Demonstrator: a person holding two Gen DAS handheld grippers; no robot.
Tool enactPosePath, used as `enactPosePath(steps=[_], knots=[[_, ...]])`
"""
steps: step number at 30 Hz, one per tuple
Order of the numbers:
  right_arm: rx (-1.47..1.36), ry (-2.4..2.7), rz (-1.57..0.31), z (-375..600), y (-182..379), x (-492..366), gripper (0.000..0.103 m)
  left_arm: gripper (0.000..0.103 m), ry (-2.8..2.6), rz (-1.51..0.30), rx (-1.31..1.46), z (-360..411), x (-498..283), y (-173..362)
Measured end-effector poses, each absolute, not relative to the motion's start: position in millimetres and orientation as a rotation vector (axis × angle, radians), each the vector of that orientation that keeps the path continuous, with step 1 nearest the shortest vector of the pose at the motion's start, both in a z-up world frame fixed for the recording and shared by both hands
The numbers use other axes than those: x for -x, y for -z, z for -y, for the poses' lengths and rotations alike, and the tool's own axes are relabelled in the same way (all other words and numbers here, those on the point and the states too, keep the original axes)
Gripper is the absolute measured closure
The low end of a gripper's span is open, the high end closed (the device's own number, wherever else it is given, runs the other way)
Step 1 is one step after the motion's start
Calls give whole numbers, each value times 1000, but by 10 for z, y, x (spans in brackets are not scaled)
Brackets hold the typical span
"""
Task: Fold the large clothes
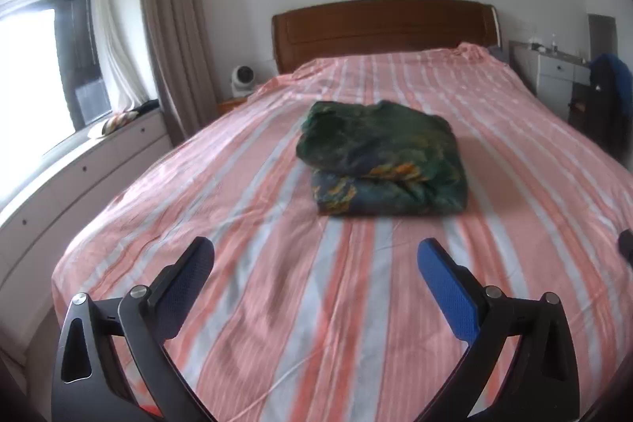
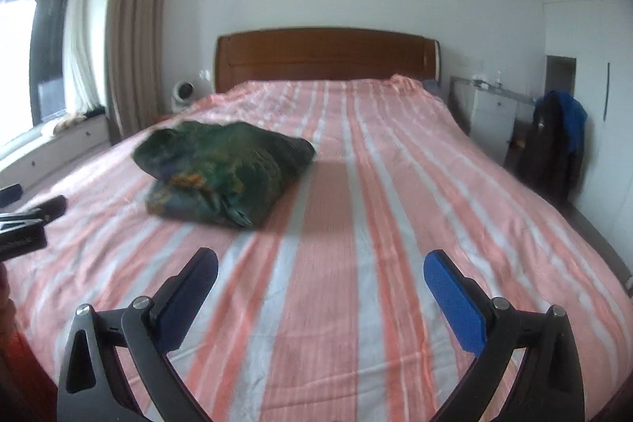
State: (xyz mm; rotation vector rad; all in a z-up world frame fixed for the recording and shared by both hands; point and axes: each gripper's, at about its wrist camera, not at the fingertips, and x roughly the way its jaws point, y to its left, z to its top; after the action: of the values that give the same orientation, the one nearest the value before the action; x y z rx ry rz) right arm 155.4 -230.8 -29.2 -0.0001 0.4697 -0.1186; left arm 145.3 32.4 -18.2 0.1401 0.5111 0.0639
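Green patterned garment [image 1: 381, 159], folded, is lying mid-bed on striped pink sheet [image 1: 277, 303]; left gripper [image 1: 316, 256] and right gripper [image 2: 320, 265] are hovering near, spread wide, empty, apparently finished.

Your left hand-held gripper [image 2: 23, 220] is cut off by the left edge of the right wrist view, so you cannot tell how its jaws stand there. The folded garment [image 2: 221, 173] is smeared by blur in that view. The small items on the dresser [image 1: 554, 64] are too tiny to identify. The window [image 1: 23, 74] is blown out white.
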Motion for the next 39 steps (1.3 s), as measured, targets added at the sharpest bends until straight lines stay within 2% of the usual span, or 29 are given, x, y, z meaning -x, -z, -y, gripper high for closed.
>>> enactPosePath(steps=[6, 11, 25, 39], knots=[[-11, 72, -465, 2189, 223, -1396, 0, 0, -54, -508, -128, -294, -1270, 89], [-31, 16, -534, 2141, 178, -1413, 0, 0, -22, -540, -104, -303, -1201, 78], [2, 36, -691, 1924, 435, -1371, 0, 0, -4, -671, -102, -275, -1092, 365], [91, 182, -740, 1842, 448, -1315, 0, 0, -35, -681, -146, -216, -1058, 499]])
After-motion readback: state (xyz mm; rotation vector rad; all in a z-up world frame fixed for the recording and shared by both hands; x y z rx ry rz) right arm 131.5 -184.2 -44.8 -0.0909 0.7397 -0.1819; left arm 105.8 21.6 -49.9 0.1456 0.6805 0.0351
